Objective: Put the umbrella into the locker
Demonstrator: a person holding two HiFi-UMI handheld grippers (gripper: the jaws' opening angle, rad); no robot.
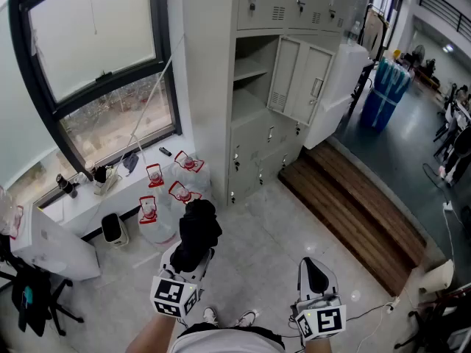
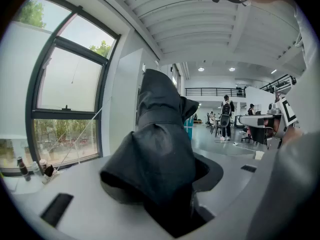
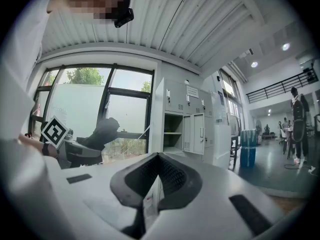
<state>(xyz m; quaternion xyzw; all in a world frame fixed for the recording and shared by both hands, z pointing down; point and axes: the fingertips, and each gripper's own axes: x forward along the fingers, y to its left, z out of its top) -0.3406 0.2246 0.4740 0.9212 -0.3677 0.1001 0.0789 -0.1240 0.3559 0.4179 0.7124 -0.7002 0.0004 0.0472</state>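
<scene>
Beside the window [image 1: 96, 57], the person stood on a pale floor [image 1: 272, 234] facing a grey locker [image 1: 213, 87], a gripper in each hand.

The left gripper [image 1: 193, 259] was clamped on a folded black umbrella [image 1: 199, 226]. Its jaws stood fairly wide because of the bundle's bulk. In the left gripper view the dark fabric filled the space between them and rose well above them. The umbrella was held in the air, low and in front of the person's body, well apart from the locker. It hung just above a cluster of water jugs [image 1: 180, 193] standing on the floor under the windowsill.

The right gripper [image 1: 315, 272] was held level to the right of the left one. Its jaws were closed tip against tip with nothing between them. Its own view looked past the tips to the locker [image 3: 180, 129], and showed the umbrella [image 3: 102, 131] off to the left.

One compartment [image 1: 249, 79] in the locker's middle row was open. Its door [image 1: 298, 79] was swung out to the right, and a shelf [image 1: 250, 70] was visible inside. The compartments above and below it were closed.

A dark wooden platform [image 1: 353, 212] lay on the floor to the right of the locker. A blue bin [image 1: 384, 94] stood farther back.
</scene>
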